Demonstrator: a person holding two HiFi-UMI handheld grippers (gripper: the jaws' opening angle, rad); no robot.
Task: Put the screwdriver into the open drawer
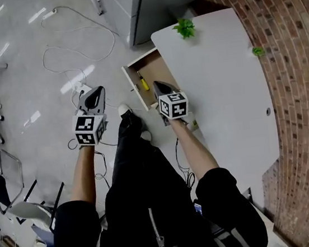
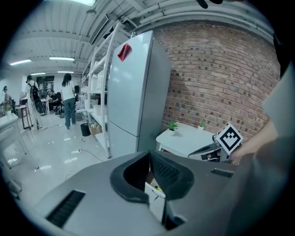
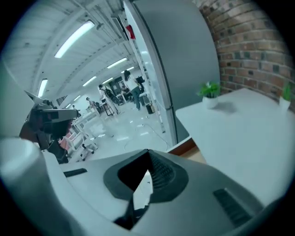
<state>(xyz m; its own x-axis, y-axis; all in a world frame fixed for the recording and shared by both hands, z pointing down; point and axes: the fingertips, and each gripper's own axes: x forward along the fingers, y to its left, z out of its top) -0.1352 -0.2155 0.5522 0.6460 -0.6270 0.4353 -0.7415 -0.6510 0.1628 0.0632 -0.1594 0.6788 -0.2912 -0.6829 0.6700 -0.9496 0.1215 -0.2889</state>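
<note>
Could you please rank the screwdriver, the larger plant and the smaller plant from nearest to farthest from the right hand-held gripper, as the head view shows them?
1. Screwdriver, in the open drawer just beside the right hand-held gripper.
2. Larger plant, at the table's far end.
3. Smaller plant, at the table's edge by the brick wall.

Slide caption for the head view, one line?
Yellow-handled screwdriver lies in the open wooden drawer; left tongs and right tongs shut, empty.
</note>
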